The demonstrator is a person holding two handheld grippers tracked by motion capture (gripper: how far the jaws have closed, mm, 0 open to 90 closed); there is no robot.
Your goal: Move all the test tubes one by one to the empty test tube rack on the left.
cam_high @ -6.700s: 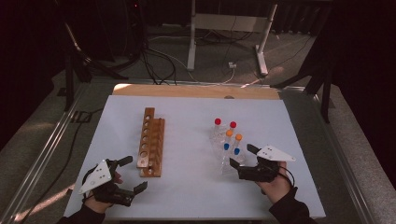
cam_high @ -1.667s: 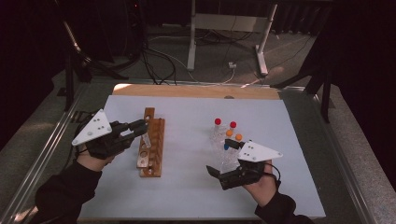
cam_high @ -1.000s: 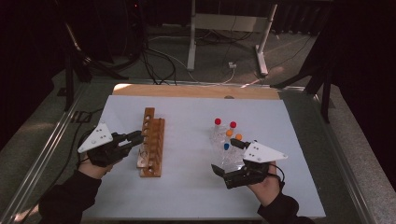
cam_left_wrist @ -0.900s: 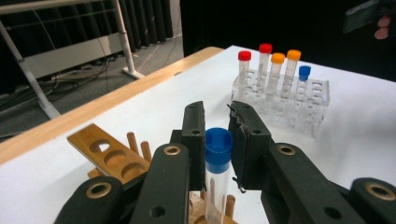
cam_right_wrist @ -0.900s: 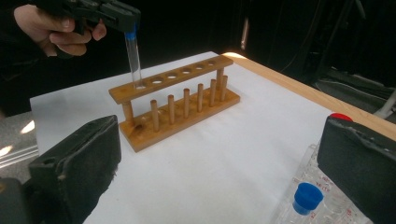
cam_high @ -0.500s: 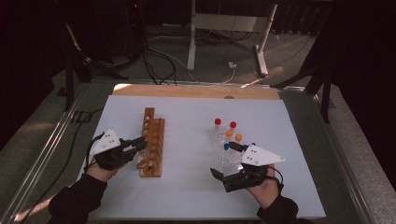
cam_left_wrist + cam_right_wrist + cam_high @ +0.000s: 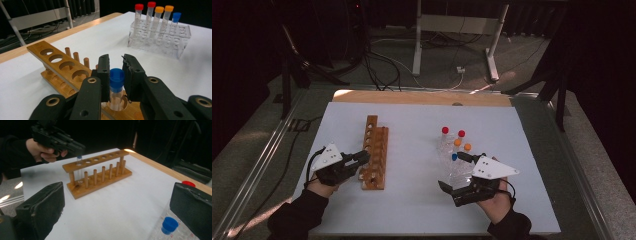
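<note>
A wooden tube rack stands left of centre on the white table. My left gripper is shut on a blue-capped clear tube, whose lower part sits in the rack's nearest end hole. In the high view the left gripper touches the rack's near left side. A clear plastic rack on the right holds two red-capped, two orange-capped and one blue-capped tube. My right gripper is open beside it, jaws wide with nothing between them. In the right gripper view the wooden rack lies ahead.
A wooden board runs along the table's far edge. A metal rail borders the left side. Table legs and cables lie on the floor beyond. Bare white surface separates the two racks.
My left gripper has come down and toward the person along the wooden rack, lowering the blue-capped tube into the end hole. The right gripper has barely shifted.
</note>
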